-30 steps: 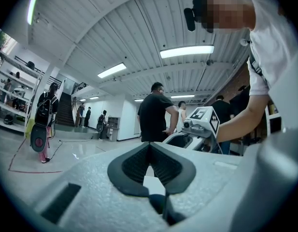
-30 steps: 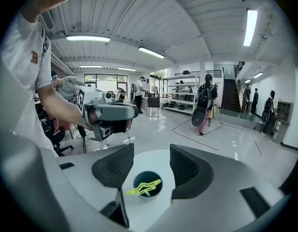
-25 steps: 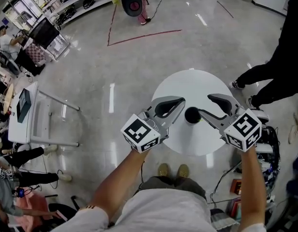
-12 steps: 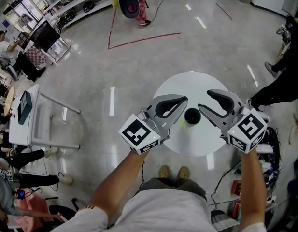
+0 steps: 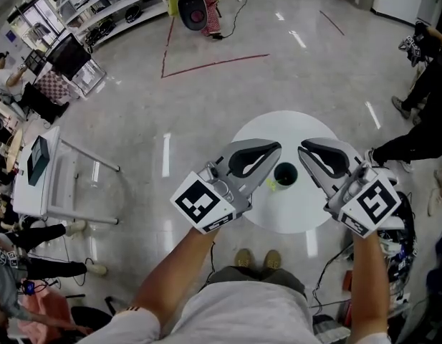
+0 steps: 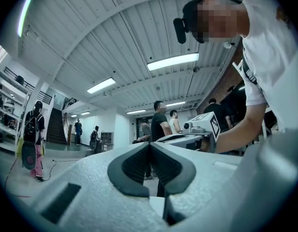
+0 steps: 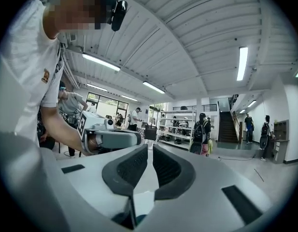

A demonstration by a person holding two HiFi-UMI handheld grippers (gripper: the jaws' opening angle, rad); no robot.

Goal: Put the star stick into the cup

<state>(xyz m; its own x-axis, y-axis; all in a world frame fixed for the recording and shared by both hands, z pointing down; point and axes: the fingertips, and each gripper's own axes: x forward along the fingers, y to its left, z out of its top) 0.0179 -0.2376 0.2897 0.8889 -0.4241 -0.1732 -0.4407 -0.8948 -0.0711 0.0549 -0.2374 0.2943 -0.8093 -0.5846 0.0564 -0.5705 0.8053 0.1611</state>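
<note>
A black cup [image 5: 285,173] stands upright near the middle of the round white table [image 5: 278,127]. The yellow-green star stick [image 5: 271,184] lies on the table just left of the cup, touching neither gripper. My left gripper [image 5: 278,147] [image 6: 149,144] hovers above the table left of the cup, shut and empty. To the right of the cup, my right gripper [image 5: 303,147] [image 7: 149,146] is closing; a thin slit remains between its pads and nothing is in it. Both gripper views look out level across the room, so neither shows the cup or the stick.
A person's legs [image 5: 421,138] stand just right of the table. Bags and cables [image 5: 400,228] lie on the floor at its lower right. A white desk [image 5: 41,170] stands at the far left, and shelves [image 5: 113,2] line the back.
The right gripper's jaws have gone from wide apart by the cup to nearly together. Both grippers have drawn back and spread apart, uncovering the star stick. The person at the right has stepped away.
</note>
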